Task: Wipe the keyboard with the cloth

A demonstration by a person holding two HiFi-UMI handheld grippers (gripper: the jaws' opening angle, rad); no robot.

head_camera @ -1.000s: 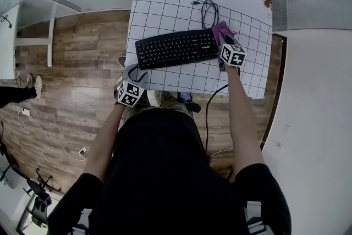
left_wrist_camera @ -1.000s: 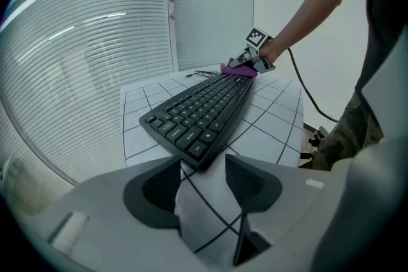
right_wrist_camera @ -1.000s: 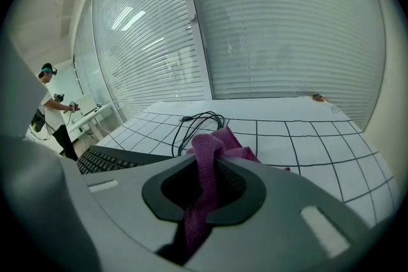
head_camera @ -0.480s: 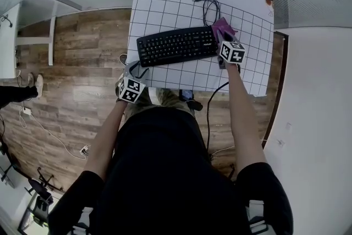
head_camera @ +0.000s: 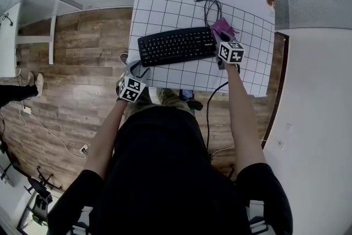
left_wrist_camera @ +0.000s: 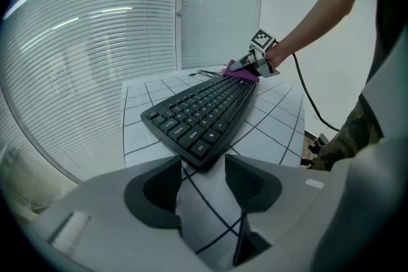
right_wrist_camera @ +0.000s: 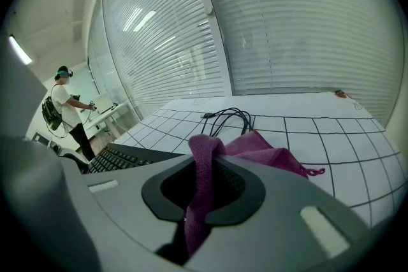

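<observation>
Purple fabric cloth [right_wrist_camera: 261, 148] clamped in right gripper [right_wrist_camera: 203, 191], just beside black plastic keyboard [head_camera: 176, 45] — left gripper [left_wrist_camera: 203, 181] parted, nothing between its jaws.

A black keyboard [head_camera: 176, 45] lies on the gridded table [head_camera: 165, 3], with a coiled cable [head_camera: 210, 8] just beyond it. The right gripper [head_camera: 224, 41] meets a purple cloth [head_camera: 223, 26] at the keyboard's right end. The left gripper [head_camera: 132, 73] hangs off the table's near-left corner.
</observation>
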